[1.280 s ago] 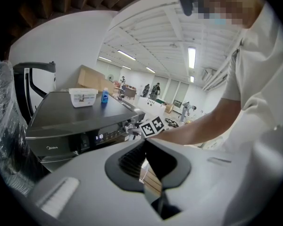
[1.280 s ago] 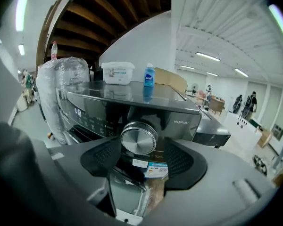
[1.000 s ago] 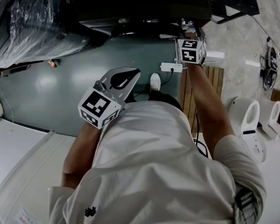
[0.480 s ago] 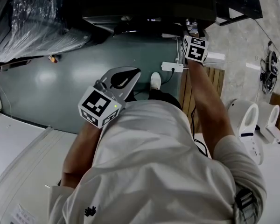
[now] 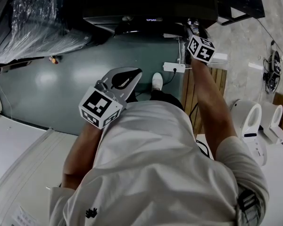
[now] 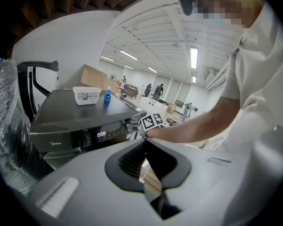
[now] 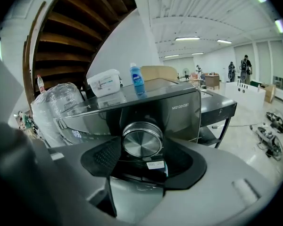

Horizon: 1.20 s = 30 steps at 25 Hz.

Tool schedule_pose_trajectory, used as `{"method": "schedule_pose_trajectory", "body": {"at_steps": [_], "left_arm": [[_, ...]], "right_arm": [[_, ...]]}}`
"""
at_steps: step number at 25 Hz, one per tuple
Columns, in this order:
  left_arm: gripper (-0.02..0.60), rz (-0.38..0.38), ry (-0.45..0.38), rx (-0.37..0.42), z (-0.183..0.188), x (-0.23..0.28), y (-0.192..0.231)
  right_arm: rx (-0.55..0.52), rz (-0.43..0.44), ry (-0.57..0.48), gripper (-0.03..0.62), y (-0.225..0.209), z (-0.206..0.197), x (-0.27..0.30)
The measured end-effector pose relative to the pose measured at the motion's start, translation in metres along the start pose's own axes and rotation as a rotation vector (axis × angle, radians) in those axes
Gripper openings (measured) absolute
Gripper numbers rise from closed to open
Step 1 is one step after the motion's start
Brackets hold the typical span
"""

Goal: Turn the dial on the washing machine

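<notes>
Washing machine (image 7: 179,102), dark, front panel facing; round metal dial (image 7: 141,139) at the panel's right end, white tub (image 7: 104,83) and blue bottle (image 7: 137,79) standing on the machine's top. Right hand-held gripper (image 5: 192,28): at the panel, jaws closed on the dial from either side. Left hand-held gripper (image 6: 144,149): held near the person's chest, well apart from the machine, jaws narrow with tips meeting, nothing between them.
</notes>
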<state>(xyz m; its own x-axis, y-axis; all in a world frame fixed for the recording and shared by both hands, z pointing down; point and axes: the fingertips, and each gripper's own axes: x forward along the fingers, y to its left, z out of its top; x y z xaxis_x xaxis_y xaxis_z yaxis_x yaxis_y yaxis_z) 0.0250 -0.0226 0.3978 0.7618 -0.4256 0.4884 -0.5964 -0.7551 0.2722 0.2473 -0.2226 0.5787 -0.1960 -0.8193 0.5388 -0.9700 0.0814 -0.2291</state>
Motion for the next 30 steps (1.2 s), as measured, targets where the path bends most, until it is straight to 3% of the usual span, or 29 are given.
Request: {"method": "schedule_pose_trajectory", "body": {"at_steps": [4,10,14,21,30], "left_arm": [[0.057,-0.008,-0.002,0.002,0.001,0.003,-0.002],[0.057,-0.017,0.000,0.004,0.003,0.005,-0.003],[0.057,-0.019,0.007,0.005,0.002,0.005,-0.003],[0.057,-0.009,0.004,0.000,0.001,0.002,0.000],[0.057,-0.001,-0.001,-0.015,-0.003,-0.003,0.002]], "right_arm": [[-0.124,-0.018,0.002,0.256,0.001,-0.001,-0.005],[-0.447,-0.071,0.020,0.258,0.006,-0.004,-0.009],[-0.525,-0.094,0.015,0.256,0.007,-0.008,-0.001],[-0.421,-0.120,0.021,0.256,0.004,-0.008,0.005],[-0.146,-0.065,0.001,0.256,0.001,-0.001,-0.001]]}}
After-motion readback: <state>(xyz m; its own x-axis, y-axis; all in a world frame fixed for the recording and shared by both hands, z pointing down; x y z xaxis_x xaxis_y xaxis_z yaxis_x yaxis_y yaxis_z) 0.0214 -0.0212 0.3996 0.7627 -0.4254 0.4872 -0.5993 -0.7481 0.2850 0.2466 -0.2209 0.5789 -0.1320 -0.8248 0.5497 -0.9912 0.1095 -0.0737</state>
